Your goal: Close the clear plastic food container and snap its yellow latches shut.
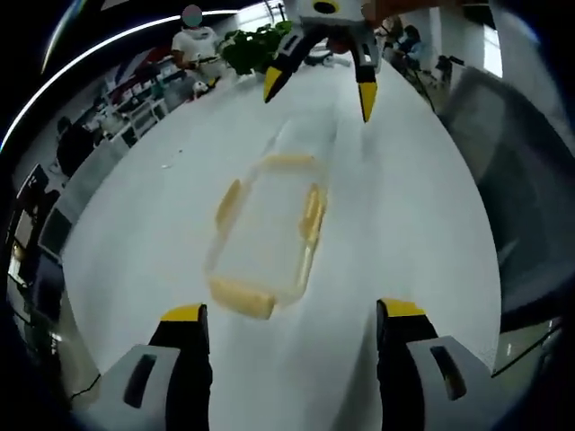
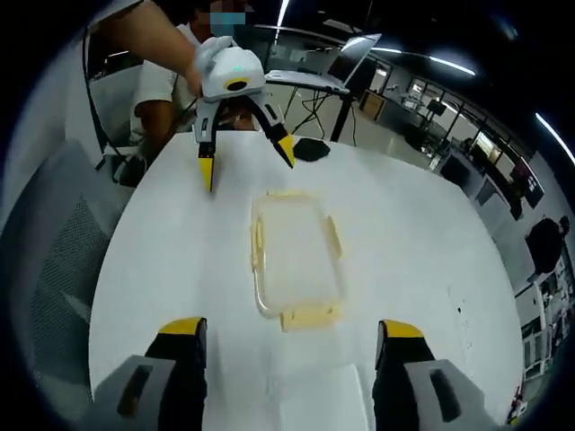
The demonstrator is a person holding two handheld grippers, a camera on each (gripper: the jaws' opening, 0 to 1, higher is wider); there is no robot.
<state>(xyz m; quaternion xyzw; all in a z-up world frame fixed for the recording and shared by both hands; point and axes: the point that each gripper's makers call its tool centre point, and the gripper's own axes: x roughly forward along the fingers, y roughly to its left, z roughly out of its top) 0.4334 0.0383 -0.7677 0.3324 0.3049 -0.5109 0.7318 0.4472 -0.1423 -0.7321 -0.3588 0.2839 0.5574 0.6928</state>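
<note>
— Container (image 1: pixel 268 235) lay on the white bench (image 1: pixel 404 206) between the two pairs of tongs, didn't it?

— It did. Seen from the left gripper view, the clear plastic food container sat dead ahead at twelve o'clock of the left tongs (image 1: pixel 292 314), its long axis running straight away from them toward the right tongs (image 1: pixel 322 85), which hung beyond its far end.

— And from the other side?

— Same line. In the right gripper view the container (image 2: pixel 295 256) stretched from six to twelve o'clock ahead of the right tongs (image 2: pixel 289 328), with the left tongs (image 2: pixel 244 162) held by a person's hand (image 2: pixel 205 61) past the far end, a touch toward eleven.

— What had the tongs got hold of?

— Nothing. Both pairs stood wide open and clear of the container, neither touching it.

— The yellow latches?

— One latch (image 1: pixel 241 298) lay at the near short end in the left gripper view, others (image 1: pixel 312 214) along the long sides. Whether the lid was fully seated could not be told.

— Which pair was nearer?

— Hard to call; each looked about as close to its own short end, so each would likely take the latch facing it.
</note>
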